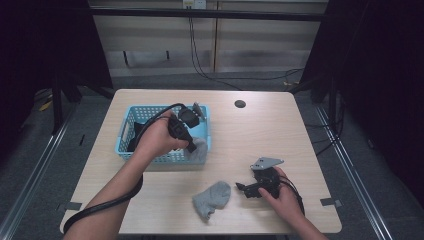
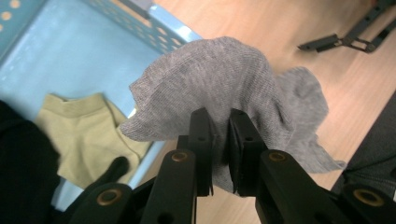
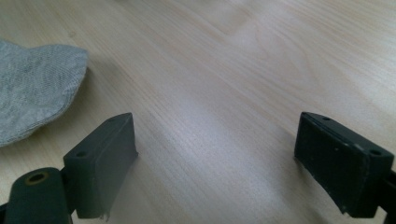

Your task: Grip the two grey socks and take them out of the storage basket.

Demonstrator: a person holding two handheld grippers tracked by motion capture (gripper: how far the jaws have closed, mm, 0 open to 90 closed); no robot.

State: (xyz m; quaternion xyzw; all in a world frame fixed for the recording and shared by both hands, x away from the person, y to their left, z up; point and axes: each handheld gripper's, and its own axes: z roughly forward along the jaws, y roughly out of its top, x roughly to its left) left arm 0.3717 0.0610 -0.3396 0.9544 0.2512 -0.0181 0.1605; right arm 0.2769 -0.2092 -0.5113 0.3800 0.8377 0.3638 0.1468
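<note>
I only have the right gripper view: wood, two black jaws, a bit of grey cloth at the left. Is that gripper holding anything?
Observer: No. The right gripper is open over the table, and the grey sock on the table lies just beside it, untouched.
Operator: What is the other hand doing?
Observer: The left gripper is shut on a second grey sock, which hangs at the front edge of a blue basket.
Operator: Is anything in that basket?
Observer: Yes, a pale yellow-green sock lies on its floor, next to something black that I cannot make out.
</note>
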